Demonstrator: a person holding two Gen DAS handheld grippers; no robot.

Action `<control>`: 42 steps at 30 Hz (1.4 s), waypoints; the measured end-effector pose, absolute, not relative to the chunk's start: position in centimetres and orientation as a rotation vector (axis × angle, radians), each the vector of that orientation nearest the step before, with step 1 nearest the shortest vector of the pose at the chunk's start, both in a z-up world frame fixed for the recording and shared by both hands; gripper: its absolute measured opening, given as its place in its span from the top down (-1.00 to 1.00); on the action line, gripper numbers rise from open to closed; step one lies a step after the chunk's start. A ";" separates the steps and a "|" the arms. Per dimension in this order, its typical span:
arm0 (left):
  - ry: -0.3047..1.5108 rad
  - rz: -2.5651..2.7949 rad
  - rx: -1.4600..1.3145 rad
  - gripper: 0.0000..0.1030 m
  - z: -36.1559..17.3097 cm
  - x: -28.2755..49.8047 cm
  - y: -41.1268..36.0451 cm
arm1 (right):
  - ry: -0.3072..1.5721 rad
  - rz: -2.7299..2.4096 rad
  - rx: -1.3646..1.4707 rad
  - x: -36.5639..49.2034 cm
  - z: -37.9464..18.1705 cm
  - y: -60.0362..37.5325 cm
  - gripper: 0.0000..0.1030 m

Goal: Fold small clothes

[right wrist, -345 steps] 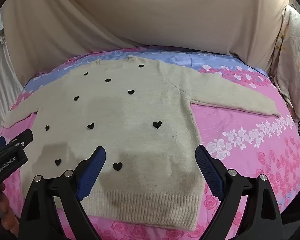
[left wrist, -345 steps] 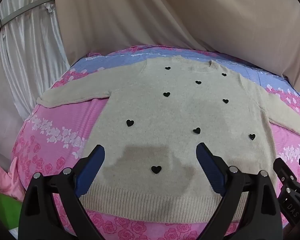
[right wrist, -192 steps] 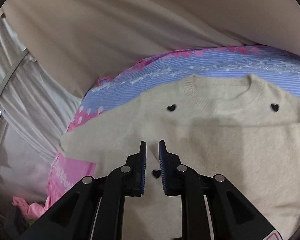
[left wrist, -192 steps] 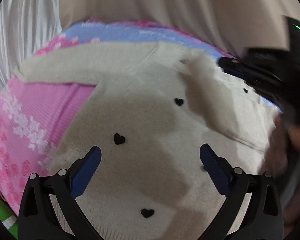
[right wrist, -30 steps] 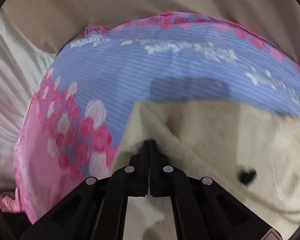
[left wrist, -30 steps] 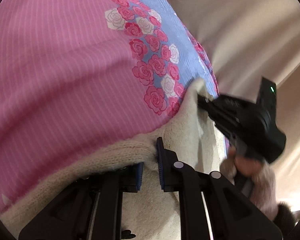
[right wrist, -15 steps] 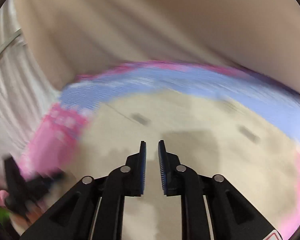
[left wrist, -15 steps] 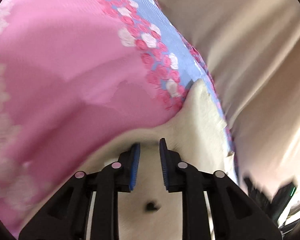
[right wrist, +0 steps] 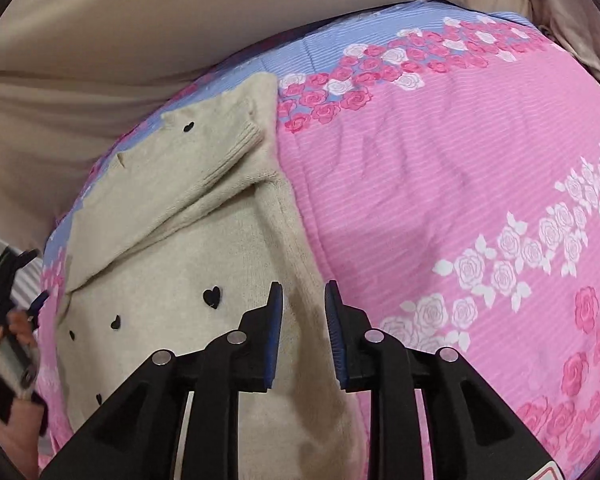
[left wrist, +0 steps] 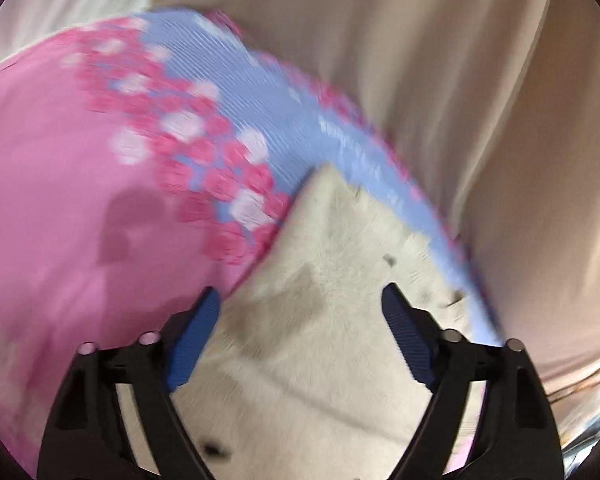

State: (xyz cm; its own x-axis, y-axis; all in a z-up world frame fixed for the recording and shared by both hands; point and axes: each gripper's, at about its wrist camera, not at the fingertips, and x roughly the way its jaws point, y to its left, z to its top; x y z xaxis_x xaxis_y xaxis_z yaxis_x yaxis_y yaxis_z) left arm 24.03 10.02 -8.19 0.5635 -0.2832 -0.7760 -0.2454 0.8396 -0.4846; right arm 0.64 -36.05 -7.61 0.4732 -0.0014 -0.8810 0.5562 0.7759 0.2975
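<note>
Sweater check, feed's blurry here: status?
Left gripper and right gripper opening, both empty. Sweater lying on bedspread, sleeves folded in. Nothing obstructing.

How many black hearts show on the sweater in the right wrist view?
5: one near the collar, one by the gripper, three trailing lower left. Folded layers may hide more.

No legible text, label, brand, number or sign anywhere; red-edged sticker [right wrist: 550, 474] below right gripper [right wrist: 302, 300] cut off, unreadable.
</note>
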 end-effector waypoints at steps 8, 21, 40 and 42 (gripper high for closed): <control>1.053 0.061 -0.467 0.36 -11.3 25.5 10.9 | 1.088 -0.423 0.630 -5.5 -8.7 -35.3 0.35; 1.200 0.058 -0.563 -0.18 -11.0 4.5 19.0 | 1.211 -0.191 0.605 -9.9 -10.9 -30.1 -0.04; 1.229 -0.030 -0.695 0.88 -8.4 -2.2 19.6 | 1.155 -0.044 0.595 -10.5 -6.2 -30.4 0.84; 1.251 -0.059 -0.697 0.88 -8.0 -3.5 19.4 | 1.181 -0.053 0.564 -11.9 -5.6 -30.7 0.85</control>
